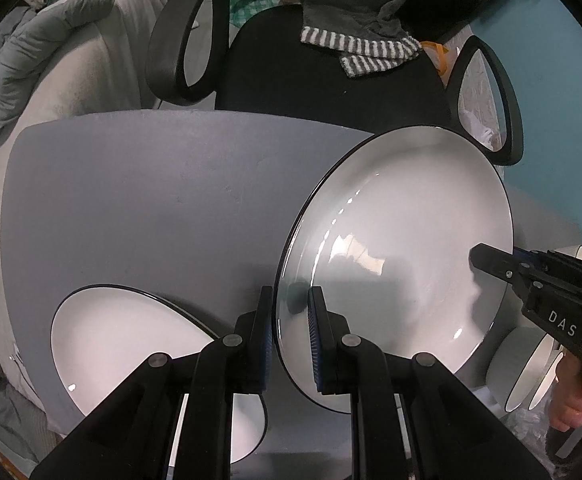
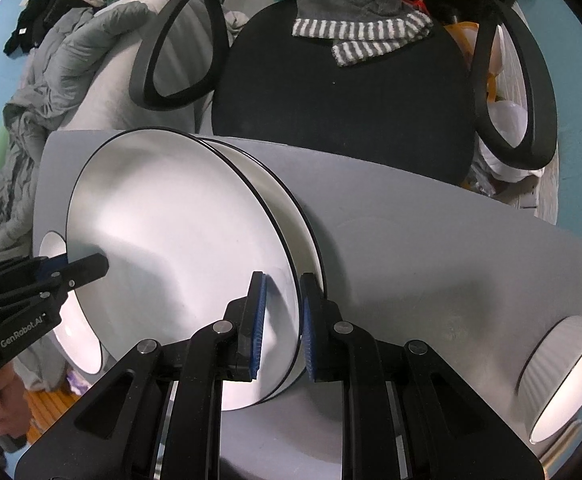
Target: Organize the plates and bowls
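On the matte grey table (image 1: 139,200), left of the lifted plate (image 1: 403,240), lies a flat glossy white plate (image 1: 131,340) with a thin black rim. The left hand-held gripper (image 1: 291,332) pinches the lifted plate's left edge between ribbed blue pads; the right hand-held gripper (image 2: 281,320) pinches its opposite edge. This round, shallow plate is held tilted above another plate (image 2: 291,216). Right of it stand ribbed white bowls (image 2: 563,376).

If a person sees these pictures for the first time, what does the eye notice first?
A large white plate with a thin black rim, lifted and tilted above the grey table. The left hand-held gripper and right hand-held gripper each pinch its rim from opposite sides. Behind the table stands a black office chair.
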{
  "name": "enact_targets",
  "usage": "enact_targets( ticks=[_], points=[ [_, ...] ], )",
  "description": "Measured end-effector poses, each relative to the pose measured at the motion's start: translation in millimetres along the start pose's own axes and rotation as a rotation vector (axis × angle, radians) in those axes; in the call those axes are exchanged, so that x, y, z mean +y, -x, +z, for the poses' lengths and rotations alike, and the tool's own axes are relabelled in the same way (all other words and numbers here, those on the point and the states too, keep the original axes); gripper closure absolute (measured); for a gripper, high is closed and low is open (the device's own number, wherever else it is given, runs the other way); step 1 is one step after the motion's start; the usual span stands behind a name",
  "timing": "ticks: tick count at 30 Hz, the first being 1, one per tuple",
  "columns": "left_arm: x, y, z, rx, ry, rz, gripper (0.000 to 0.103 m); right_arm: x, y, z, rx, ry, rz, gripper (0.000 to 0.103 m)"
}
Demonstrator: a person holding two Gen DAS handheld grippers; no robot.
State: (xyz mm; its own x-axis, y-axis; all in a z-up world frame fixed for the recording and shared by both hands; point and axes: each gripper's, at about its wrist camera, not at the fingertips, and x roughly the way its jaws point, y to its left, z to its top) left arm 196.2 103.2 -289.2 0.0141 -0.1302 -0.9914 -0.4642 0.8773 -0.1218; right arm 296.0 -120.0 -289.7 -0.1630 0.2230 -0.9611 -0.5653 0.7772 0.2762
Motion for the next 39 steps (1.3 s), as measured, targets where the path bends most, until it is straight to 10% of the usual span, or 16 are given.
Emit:
enact_targets(
  ticks=[7, 16, 39],
  points=[
    [-3, -1, 6, 0.005, -0.025, 0.029, 0.087, 2, -2, 3, 0.001, 0.007, -0.008, 0.083],
    [-10, -2, 7, -0.005, -0.057, 0.071, 0.082, 23, -7, 8, 0.022, 0.025, -0.005, 0.041],
    [-12, 15, -6, -0.046, -0.046, 0.059, 0.076, 36, 0, 3, 0.015, 0.003, -0.149, 0.040]
  ],
)
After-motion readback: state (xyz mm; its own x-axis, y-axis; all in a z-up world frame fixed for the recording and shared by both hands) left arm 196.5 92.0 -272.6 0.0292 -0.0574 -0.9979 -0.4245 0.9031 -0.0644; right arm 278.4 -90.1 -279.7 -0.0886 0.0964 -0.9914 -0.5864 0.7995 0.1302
